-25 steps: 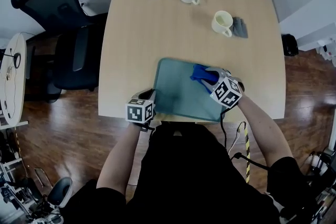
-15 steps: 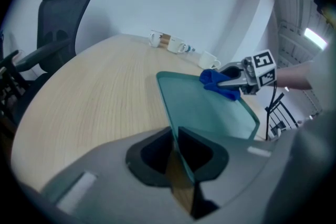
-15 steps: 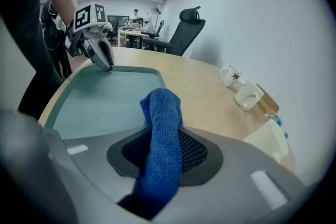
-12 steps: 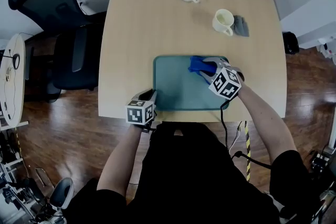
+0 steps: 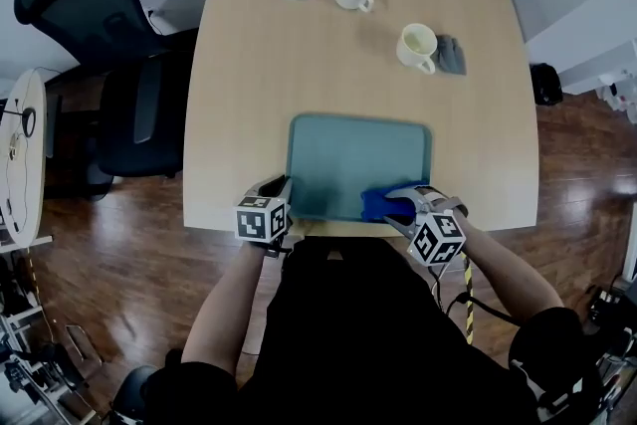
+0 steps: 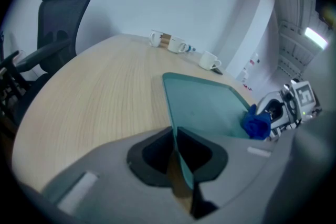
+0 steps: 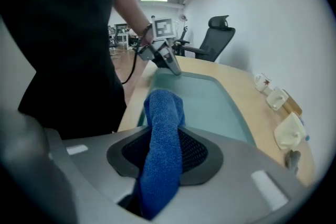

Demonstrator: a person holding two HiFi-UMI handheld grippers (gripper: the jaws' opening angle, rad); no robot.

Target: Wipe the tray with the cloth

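Cloth (image 7: 161, 139): blue, soft, light, prob. bunching easily; a grip mid-fold is suiting it. It's pressing on the tray's near-right corner.
Tray (image 5: 343, 149): teal, flat, stiff, likely light and slippy on wood; it's lying at the near edge of the table (image 5: 259, 65). Rim is looking like the best hold.
Right gripper (image 7: 163, 162): jaws are clamping the cloth, nose angling steeply down, forearm coming in from the right.
Left gripper (image 6: 176, 152): jaws have just been closing and are pinching the tray's near-left rim, tilting down to steady it.
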